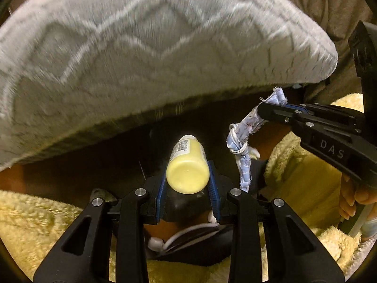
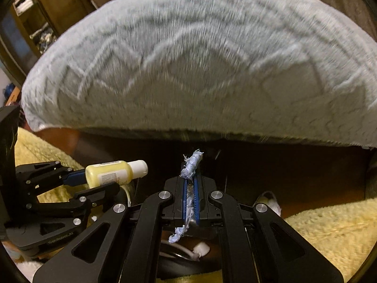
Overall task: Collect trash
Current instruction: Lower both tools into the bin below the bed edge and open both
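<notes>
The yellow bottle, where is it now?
The yellow bottle is clamped in the left gripper, below the grey cushion, left of the blue cloth strip that the right gripper holds.

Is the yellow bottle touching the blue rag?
Apart. The left wrist view shows dark space between the yellow bottle and the blue rag, each clamped in its own gripper.

Smooth plastic bottle (image 1: 187, 165); frayed cloth strip (image 2: 192, 165); fuzzy grey pillow (image 1: 150, 54); fleecy yellow blanket (image 2: 329, 226).

left gripper (image 1: 187, 184): clamps yellow bottle (image 1: 187, 165), below grey cushion (image 1: 150, 66) | right gripper (image 1: 266, 110): right of bottle, pinches frayed blue cloth strip (image 1: 242, 151)
</notes>
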Available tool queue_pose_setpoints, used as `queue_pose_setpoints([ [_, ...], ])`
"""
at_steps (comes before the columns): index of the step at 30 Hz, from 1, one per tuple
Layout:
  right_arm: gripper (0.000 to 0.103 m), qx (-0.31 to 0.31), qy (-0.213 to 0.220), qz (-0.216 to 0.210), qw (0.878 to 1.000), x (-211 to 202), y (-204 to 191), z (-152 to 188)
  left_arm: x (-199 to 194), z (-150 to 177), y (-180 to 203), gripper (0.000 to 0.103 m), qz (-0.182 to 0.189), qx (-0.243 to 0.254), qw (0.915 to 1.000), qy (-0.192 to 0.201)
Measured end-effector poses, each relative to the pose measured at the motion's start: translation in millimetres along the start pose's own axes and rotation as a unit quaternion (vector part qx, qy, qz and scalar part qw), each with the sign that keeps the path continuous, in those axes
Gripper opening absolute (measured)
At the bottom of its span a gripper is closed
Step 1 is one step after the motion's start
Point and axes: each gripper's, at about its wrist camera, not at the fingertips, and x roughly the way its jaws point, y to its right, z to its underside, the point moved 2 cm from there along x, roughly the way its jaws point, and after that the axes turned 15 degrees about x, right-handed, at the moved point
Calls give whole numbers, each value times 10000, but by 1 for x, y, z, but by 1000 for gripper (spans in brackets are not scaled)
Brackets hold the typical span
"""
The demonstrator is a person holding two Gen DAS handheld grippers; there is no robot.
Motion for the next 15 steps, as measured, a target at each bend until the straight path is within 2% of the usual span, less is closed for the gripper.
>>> queue_pose_setpoints([
  [11, 10, 109, -534, 50, 9985, 34, 1, 3, 31, -1, -5, 30, 221, -23, 9989, -423],
  [15, 10, 186, -633, 74, 9978, 41, 2, -2, 34, -3, -4, 38, 175, 28, 9988, -454],
])
